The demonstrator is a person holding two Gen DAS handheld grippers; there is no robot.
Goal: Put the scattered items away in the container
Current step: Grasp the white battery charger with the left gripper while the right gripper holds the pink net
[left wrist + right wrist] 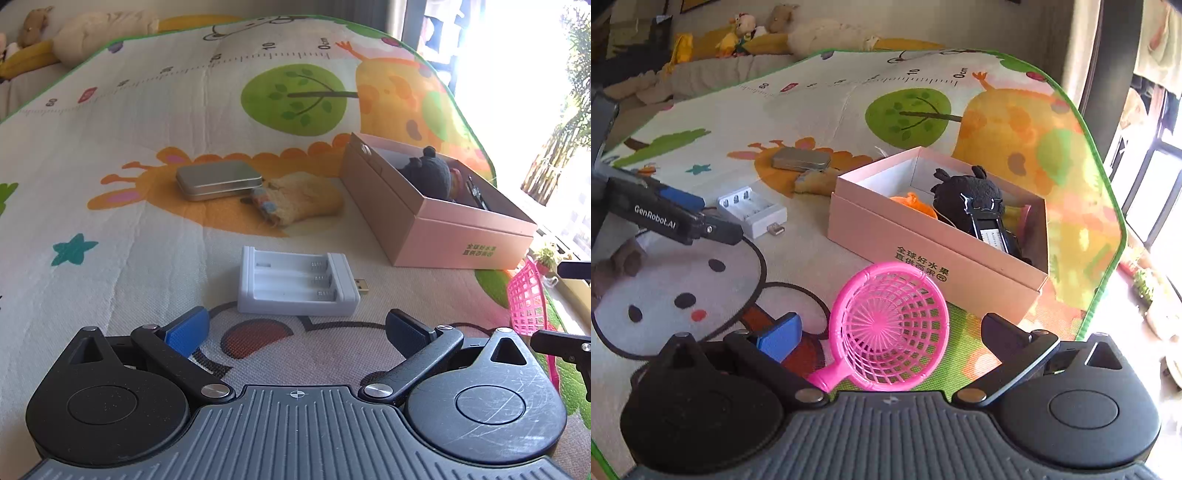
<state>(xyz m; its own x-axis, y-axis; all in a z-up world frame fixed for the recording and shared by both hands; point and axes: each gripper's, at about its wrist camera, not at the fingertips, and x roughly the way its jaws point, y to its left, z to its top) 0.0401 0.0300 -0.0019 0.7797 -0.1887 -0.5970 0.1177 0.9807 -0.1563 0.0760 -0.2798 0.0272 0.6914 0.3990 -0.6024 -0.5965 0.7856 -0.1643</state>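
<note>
A pink cardboard box (439,236) (934,254) stands open on the play mat and holds a dark plush toy (967,192), an orange item and a black tool. A white battery charger (295,282) (753,212) lies just ahead of my left gripper (295,328), which is open and empty. A silver tin (218,179) (801,158) and a yellow knitted pouch (303,197) lie further back. A pink plastic strainer (890,328) (526,302) lies between the fingers of my right gripper (890,332), which is open around it.
The colourful play mat (147,122) covers the floor. Stuffed toys (764,29) line its far edge. A bright window and plants are to the right. My left gripper shows in the right wrist view (683,218) at the left.
</note>
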